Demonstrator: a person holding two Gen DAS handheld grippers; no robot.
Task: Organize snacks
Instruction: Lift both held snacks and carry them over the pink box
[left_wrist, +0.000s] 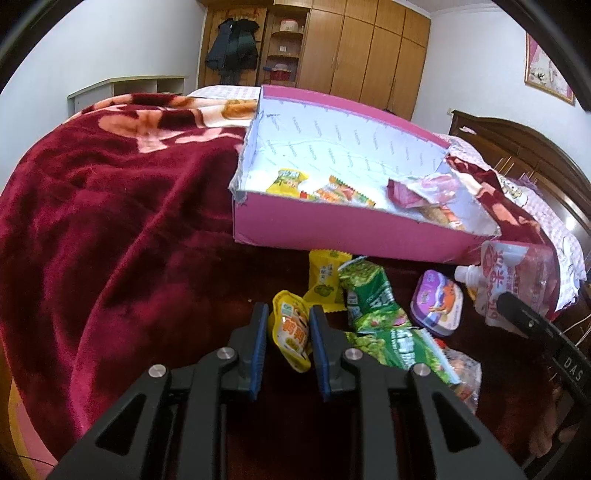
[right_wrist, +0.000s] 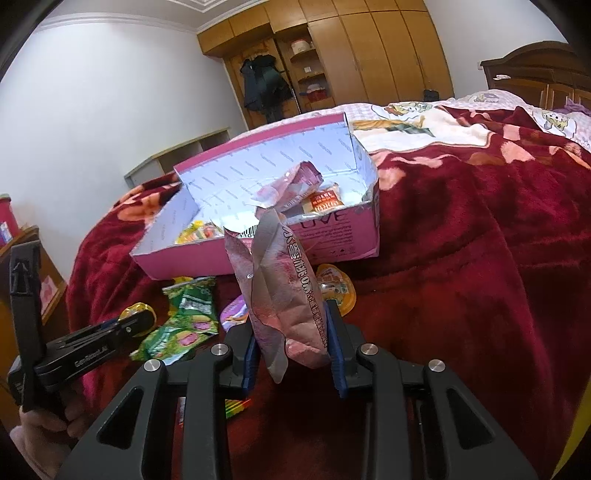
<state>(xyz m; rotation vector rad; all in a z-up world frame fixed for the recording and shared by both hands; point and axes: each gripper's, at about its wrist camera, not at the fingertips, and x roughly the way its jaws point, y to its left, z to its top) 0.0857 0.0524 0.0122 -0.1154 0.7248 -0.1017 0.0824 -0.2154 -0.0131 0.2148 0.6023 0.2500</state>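
The left gripper (left_wrist: 286, 334) clamps a small yellow snack packet (left_wrist: 291, 334); the right gripper (right_wrist: 293, 341) clamps a pink foil spouted pouch (right_wrist: 286, 295). Ahead of both sits the open pink cardboard box (right_wrist: 332, 236) on the red plush blanket (left_wrist: 122, 206).

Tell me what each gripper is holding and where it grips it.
Left gripper: a small yellow snack packet, pinched across its middle. Right gripper: a pink spouted pouch, clamped near its lower end.

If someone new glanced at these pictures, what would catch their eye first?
Probably the pink box on the red blanket, with a few snacks already inside. Next, the two grips: the left gripper shut on a yellow packet, and the right gripper holding up a pink pouch before the box.
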